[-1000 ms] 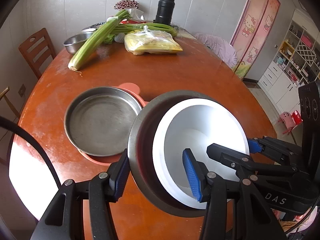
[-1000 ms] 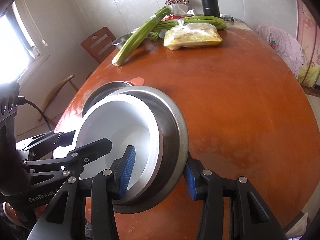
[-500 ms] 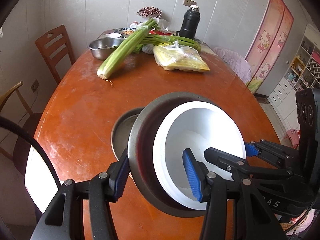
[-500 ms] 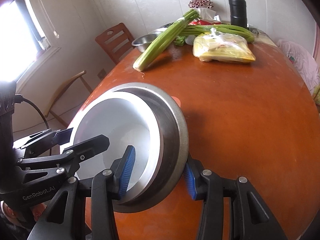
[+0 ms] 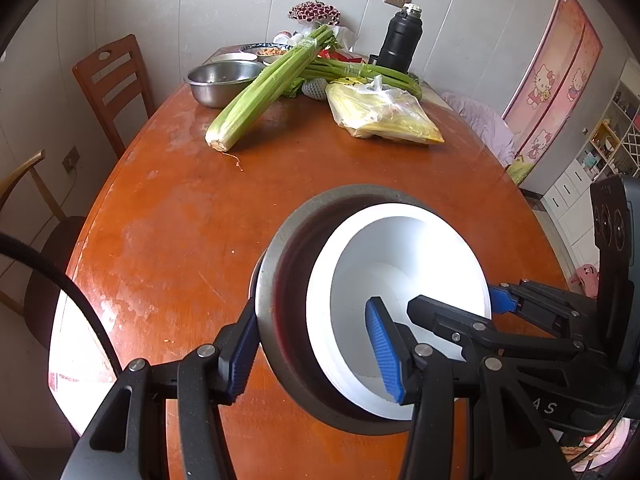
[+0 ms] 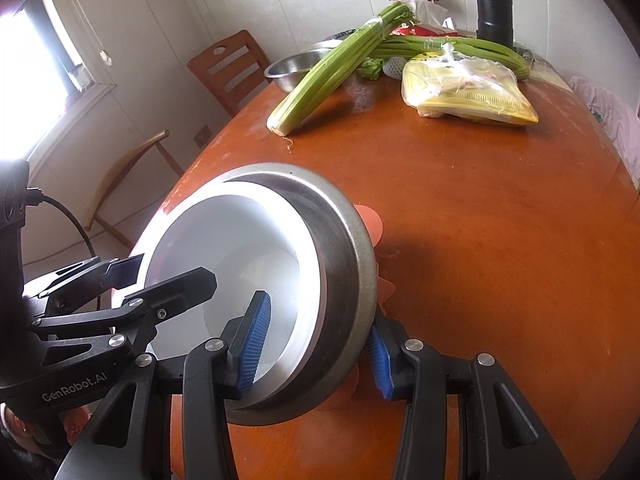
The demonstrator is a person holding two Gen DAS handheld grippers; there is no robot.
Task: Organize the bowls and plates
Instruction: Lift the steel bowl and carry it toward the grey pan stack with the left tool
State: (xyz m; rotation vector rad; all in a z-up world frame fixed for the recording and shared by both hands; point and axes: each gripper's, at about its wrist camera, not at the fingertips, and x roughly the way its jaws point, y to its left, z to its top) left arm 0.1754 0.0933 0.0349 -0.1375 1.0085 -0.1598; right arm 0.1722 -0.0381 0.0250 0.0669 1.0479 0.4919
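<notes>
While both tools clamp opposite sides of the same stack, the round stainless-steel bowl (image 5: 280, 312) and the white ceramic bowl (image 5: 400, 280) nested inside it hang tilted above the orange-brown wooden worktop (image 5: 180, 216). The left tool (image 5: 310, 350) has one blue pad outside the steel wall and the other inside the white bowl, pinching both rims together; the right tool (image 6: 318, 342) grips the far side of the stack in the same way.

Because the white bowl only sits loose in the steel one, the tilt could let it slide out toward the worktop if either tool eases its squeeze. Uneven motion of the two tools could also twist the rims and pop a pad off the smooth steel.

Just beneath the right tool an orange-pink piece (image 6: 370, 222) shows, possibly a plate with a scalloped edge, though most of it is hidden. Lowering the stack off-centre onto it could leave the bowls rocking.
</notes>
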